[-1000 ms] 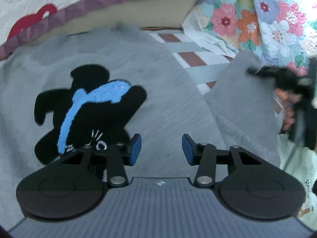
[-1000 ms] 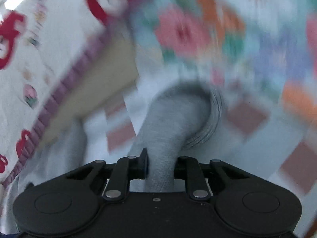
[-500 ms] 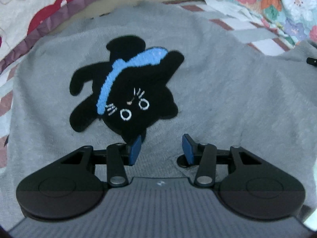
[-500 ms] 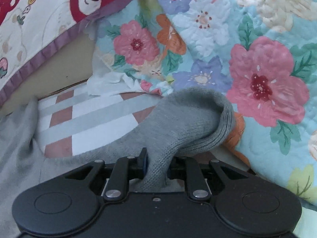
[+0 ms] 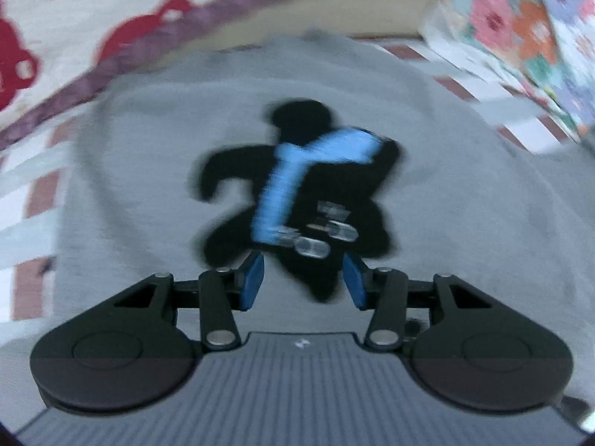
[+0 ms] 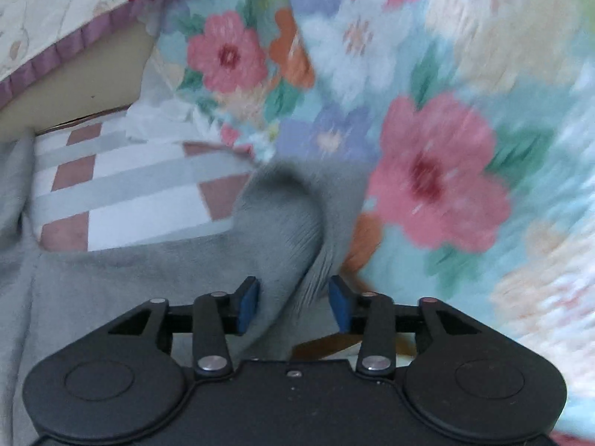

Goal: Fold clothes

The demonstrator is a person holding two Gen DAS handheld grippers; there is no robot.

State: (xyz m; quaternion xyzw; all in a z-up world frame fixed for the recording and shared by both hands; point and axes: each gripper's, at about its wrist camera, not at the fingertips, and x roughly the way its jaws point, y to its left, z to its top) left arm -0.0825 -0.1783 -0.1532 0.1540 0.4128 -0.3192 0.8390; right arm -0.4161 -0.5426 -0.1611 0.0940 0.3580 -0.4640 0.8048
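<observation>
A grey sweater [image 5: 446,223] lies spread flat on a bed covered by a checked sheet [image 6: 130,200] of white, pale grey and reddish-brown squares. On the sweater's front is a black cat patch [image 5: 297,200] with a blue stripe, blurred in the left wrist view. The left claw [image 5: 303,278] hovers just above the sweater near the lower end of the cat patch, its blue-padded jaws spread apart with nothing between them. Beyond the sweater's far edge a cream quilt [image 5: 74,18] with red cartoon figures and a pleated purple border rises behind the bed, with a strip of tan surface below that border. To the right a floral quilt [image 6: 446,148] in light blue with pink, orange and white flowers is bunched up against the sheet. In the right wrist view the sweater's sleeve [image 6: 286,223] humps up just in front of the right claw [image 6: 293,303], whose jaws stand parted on either side of the sleeve fabric without pinching it. The sleeve's end sits against the floral quilt.
</observation>
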